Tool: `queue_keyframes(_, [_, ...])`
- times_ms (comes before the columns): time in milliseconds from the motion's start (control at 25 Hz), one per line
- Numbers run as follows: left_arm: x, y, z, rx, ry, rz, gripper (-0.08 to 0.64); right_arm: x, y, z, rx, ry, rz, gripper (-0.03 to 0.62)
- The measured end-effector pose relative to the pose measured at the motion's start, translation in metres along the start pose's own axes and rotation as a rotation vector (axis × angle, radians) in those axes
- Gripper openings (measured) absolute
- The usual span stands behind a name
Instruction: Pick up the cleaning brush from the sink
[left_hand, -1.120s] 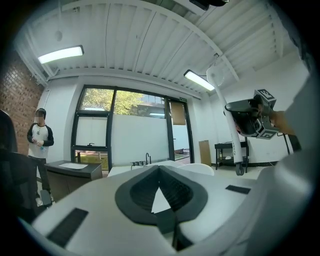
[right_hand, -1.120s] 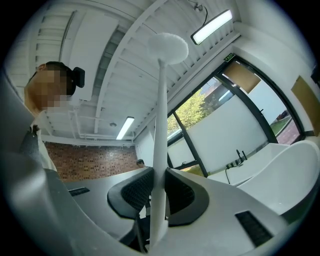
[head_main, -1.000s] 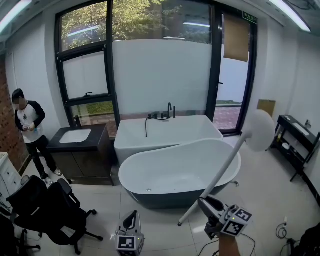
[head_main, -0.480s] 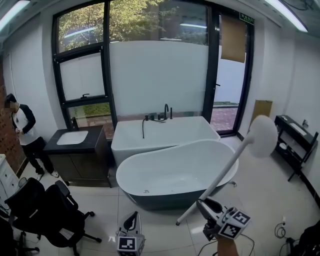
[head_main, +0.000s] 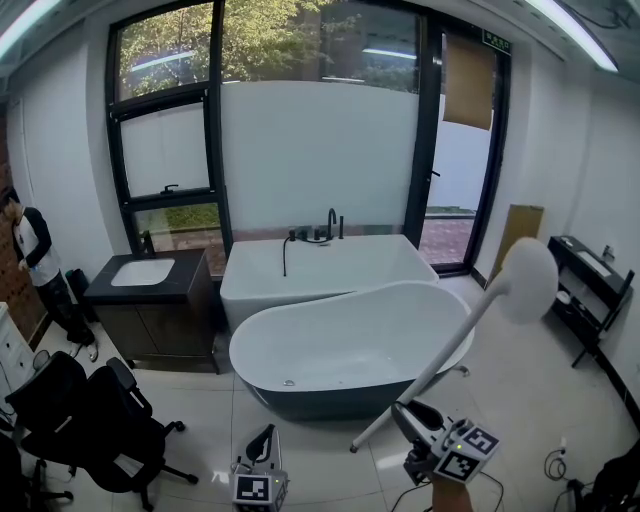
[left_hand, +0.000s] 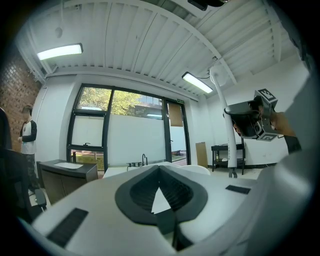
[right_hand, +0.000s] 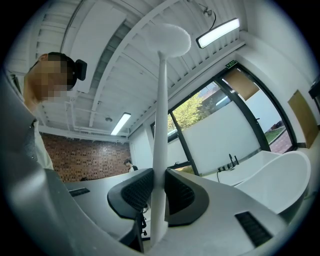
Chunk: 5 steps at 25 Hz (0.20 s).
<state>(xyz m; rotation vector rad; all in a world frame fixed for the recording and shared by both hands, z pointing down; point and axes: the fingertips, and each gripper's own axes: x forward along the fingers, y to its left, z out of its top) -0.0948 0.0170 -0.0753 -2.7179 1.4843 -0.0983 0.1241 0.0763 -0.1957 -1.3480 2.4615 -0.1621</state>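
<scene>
The right claw (right_hand: 159, 186) clamps the handle of the long white plastic cleaning brush (head_main: 455, 335), which slants up to the right, round head topmost. The left claw (left_hand: 159, 190) is closed and empty.

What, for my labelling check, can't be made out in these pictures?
Cleaning brush head: head view, a white blob; bristles too small to tell.
Person: head view, cut off by the left edge.
Sink basin: head view, too small to see inside.
Hand holding the left hand-held gripper: head view, below the bottom edge.
</scene>
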Motion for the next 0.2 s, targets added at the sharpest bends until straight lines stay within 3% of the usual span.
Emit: queue_keyframes(200, [-0.0035,0.0030,-0.0025,0.007,-0.004,0.001,0.000,0.0010,0.0045,-0.0030,0.001,0.001,0.002,0.054])
